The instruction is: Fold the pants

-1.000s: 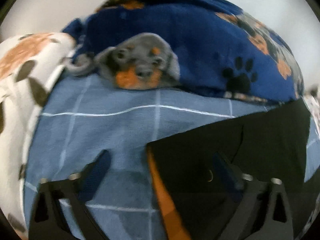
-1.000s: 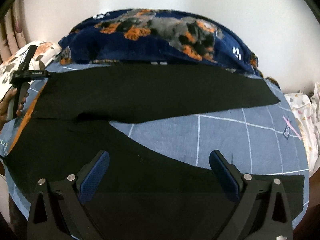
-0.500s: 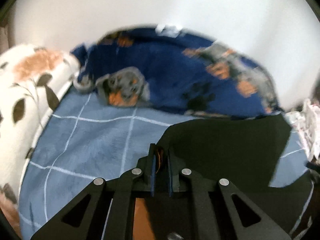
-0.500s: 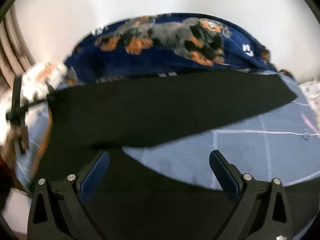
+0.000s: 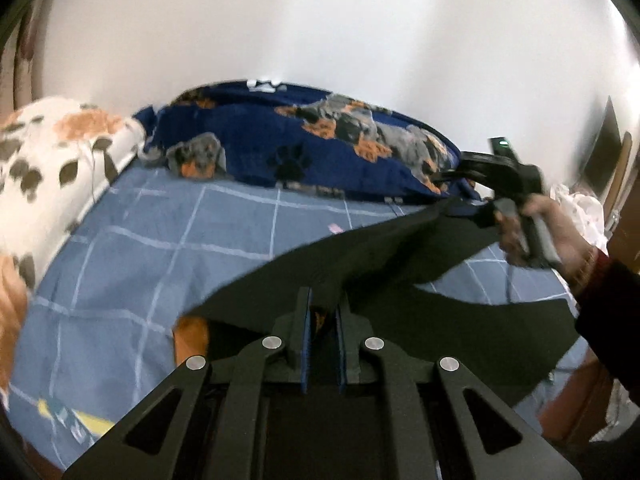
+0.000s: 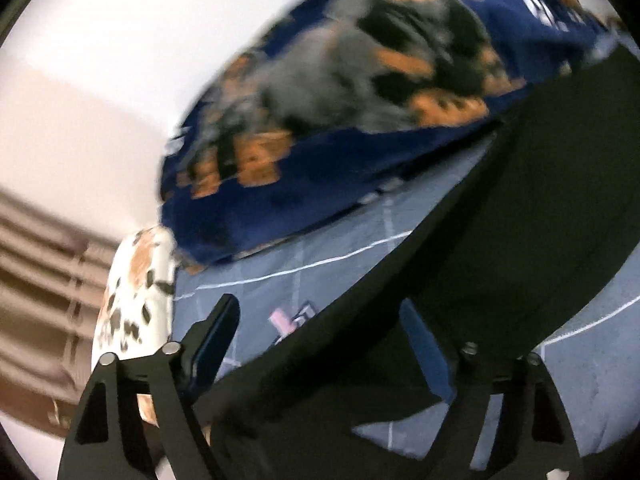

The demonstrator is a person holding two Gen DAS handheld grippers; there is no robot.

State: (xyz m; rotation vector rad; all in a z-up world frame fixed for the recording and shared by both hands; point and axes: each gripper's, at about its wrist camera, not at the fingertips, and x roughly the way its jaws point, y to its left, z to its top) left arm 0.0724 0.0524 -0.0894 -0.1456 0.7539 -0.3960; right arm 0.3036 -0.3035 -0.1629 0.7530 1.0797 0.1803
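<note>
Blue checked bedcover [image 5: 168, 240] under a white wall, with a dog-print blanket [image 5: 304, 144] heaped along the far edge and a floral pillow [image 5: 48, 168] at the left edge. Black pants [image 5: 384, 264] spread across the near right part of the bed, long axis running from the near edge toward the far right corner. Left gripper [image 5: 322, 320] clamped tight on the waist end, orange lining showing between the pads. Right gripper [image 6: 320, 344] at the far leg end, jaws closing, black cloth lying between them but apparently not yet pinched. Likely next: leg end carried back toward the waist, right hand [image 5: 544, 228] nearer that end.
</note>
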